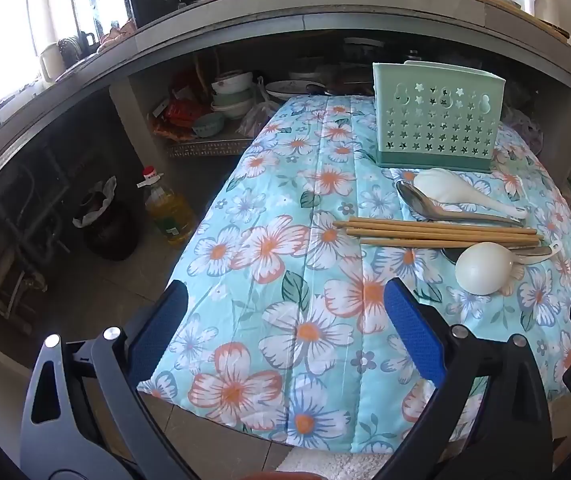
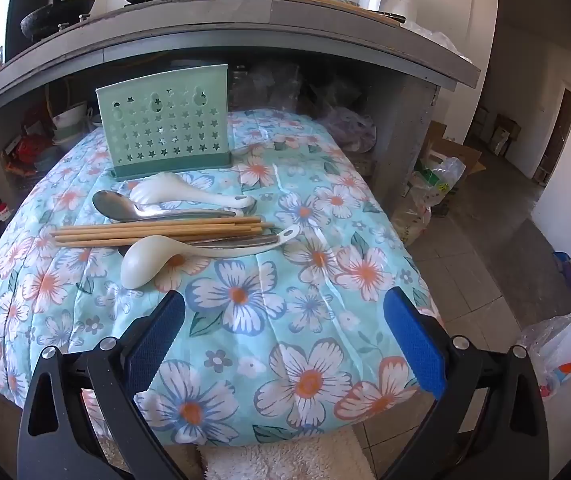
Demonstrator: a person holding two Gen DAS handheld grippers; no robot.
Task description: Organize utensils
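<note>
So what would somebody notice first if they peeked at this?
Probably the bright flowery cloth covering the table. At its far end stands a mint-green utensil holder with star holes, and in front lie chopsticks, a metal spoon and a white ladle.

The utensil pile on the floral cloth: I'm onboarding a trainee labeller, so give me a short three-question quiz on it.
1. True or false: the chopsticks already stand in the green holder.
2. Which utensil lies closest to the holder? A) white ladle B) white rice paddle C) metal spoon
3. Fill in: both the left gripper and the right gripper are ____ and hold nothing.

Key: 1 false, they lie flat on the floral cloth; 2 B; 3 open.
</note>
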